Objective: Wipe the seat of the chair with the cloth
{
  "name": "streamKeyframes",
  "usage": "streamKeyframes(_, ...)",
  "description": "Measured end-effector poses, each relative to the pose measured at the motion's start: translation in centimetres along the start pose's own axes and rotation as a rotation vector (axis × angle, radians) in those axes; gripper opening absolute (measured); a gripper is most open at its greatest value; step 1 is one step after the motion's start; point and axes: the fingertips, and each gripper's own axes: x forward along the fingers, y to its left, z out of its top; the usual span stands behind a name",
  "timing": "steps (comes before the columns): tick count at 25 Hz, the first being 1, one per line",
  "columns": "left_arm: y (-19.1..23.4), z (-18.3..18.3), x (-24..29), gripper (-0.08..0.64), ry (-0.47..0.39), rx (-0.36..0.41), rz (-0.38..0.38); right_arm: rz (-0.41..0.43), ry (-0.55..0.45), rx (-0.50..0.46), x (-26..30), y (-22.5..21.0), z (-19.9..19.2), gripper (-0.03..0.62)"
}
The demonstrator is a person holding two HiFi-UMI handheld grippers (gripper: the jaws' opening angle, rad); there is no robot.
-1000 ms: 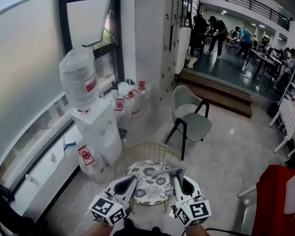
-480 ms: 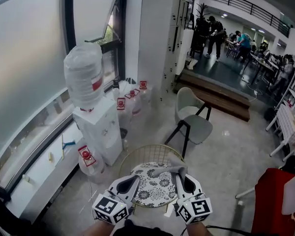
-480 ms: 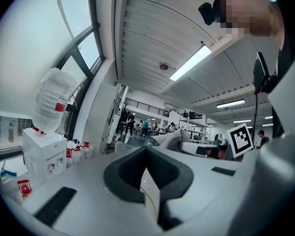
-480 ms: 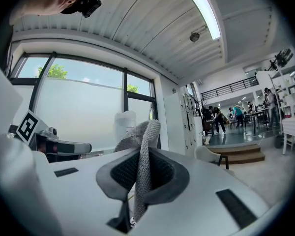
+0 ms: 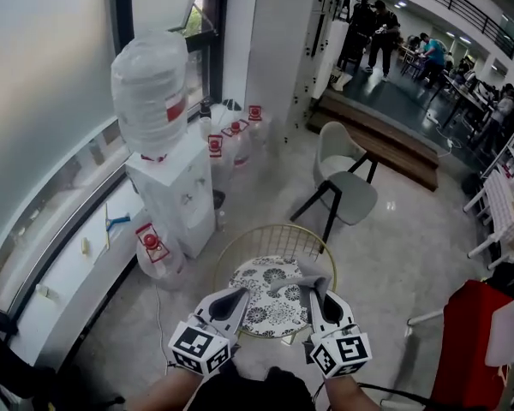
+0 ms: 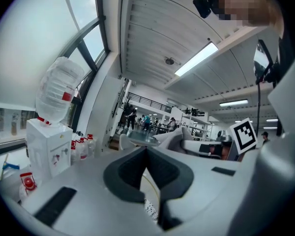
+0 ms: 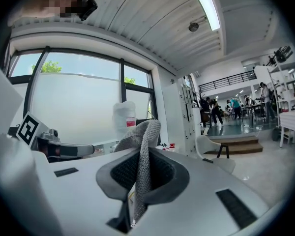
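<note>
A gold wire chair (image 5: 278, 240) with a round black-and-white floral seat cushion (image 5: 271, 302) stands below me in the head view. My right gripper (image 5: 310, 289) is shut on a grey knitted cloth (image 5: 298, 281), which hangs over the cushion's right side. In the right gripper view the cloth (image 7: 140, 156) runs up between the closed jaws and flops over to the left. My left gripper (image 5: 240, 296) hovers above the cushion's near left part, jaws shut with nothing in them (image 6: 148, 168).
A white water dispenser (image 5: 173, 191) with a large bottle (image 5: 150, 88) stands left of the chair, spare bottles (image 5: 231, 139) behind it. A grey chair (image 5: 347, 182) stands beyond. A red object (image 5: 471, 349) sits at the right. People work at tables in the far hall.
My view has drifted forward and to the left; the chair and both grippers sit slightly more to the right in the frame. The grippers keep their pose over the cushion, cloth still held.
</note>
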Motion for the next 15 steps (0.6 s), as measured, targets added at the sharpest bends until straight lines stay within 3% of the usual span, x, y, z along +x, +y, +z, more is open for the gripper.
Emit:
streamKeyframes(9,1.5,-6.8,2.1,0.006,0.166,-0.089,0.083,0.033,0.168,0.059,2.6,-2.2,-8.9,0.026)
streamKeyframes(15,2.8,-12.8,4.3,0.006,0.261,-0.085,0.139,0.104,0.272,0.061,4.8,-3.2,-15.6,0.026)
